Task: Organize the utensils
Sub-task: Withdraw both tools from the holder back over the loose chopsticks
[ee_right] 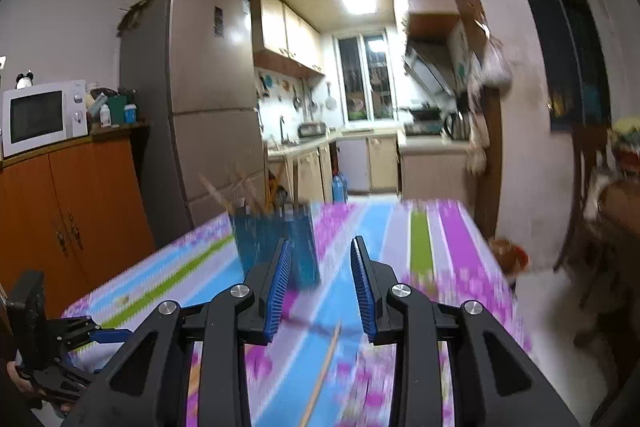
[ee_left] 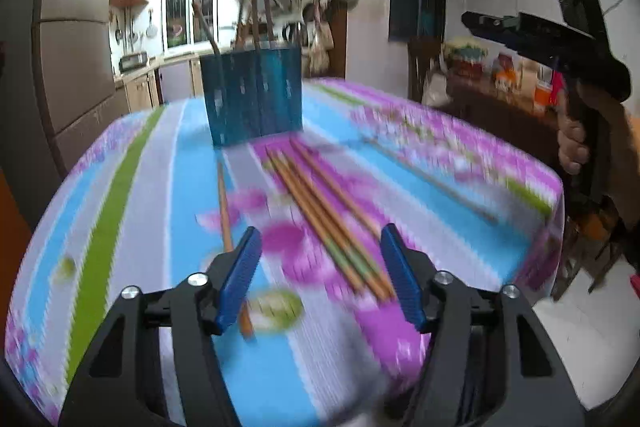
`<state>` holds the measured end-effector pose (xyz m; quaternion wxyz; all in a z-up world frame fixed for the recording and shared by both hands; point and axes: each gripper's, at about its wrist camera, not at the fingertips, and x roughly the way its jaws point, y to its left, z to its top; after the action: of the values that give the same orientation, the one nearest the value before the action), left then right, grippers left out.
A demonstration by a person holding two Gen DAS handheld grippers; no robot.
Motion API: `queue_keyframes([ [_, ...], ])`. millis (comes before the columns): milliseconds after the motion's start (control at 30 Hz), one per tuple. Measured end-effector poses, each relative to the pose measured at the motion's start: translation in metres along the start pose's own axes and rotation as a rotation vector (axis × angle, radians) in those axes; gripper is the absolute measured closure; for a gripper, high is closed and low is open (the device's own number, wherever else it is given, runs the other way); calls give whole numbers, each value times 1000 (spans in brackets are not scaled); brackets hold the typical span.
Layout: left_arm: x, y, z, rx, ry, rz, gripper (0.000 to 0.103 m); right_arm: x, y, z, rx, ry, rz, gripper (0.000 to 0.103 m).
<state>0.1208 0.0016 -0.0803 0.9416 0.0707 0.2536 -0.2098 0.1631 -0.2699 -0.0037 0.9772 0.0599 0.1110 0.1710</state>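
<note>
Your left gripper (ee_left: 321, 277), black jointed arms tipped with ribbed blue pads, stands spread above the table with nothing between the pads. Left of it on the cloth lies a single slim wooden chopstick (ee_left: 227, 213), running away from you and passing under the left pad (ee_left: 239, 279). Between the pads, further off, lies a bundle of long orange-brown wooden chopsticks (ee_left: 326, 217), side by side and touching, angled toward the holder. Behind them stands the blue rectangular perforated utensil holder (ee_left: 253, 94), upright, with several dark sticks rising from its top; blur hides their detail. Everything rests on a glossy tablecloth (ee_left: 120, 195) striped in blue, green, white and purple with a floral print. At the far right a hand (ee_left: 573, 143) grips the handle of the other black tool.

Your right gripper (ee_right: 320, 289), same build, has its jaws parted narrowly and holds nothing. The blue holder (ee_right: 276, 243) stands just beyond its left pad (ee_right: 277, 293). One thin wooden chopstick (ee_right: 322, 375) lies on the cloth below the pads.
</note>
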Motion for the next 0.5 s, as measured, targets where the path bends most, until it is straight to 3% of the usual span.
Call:
queue_keyframes([
  [267,16,-18,-30,59,72,28,74,-17,-3,-32,36,22,-8,70],
  [500,19,-19,-31,54,68,63,74,-21,-3,-40,50,32,-4,70],
])
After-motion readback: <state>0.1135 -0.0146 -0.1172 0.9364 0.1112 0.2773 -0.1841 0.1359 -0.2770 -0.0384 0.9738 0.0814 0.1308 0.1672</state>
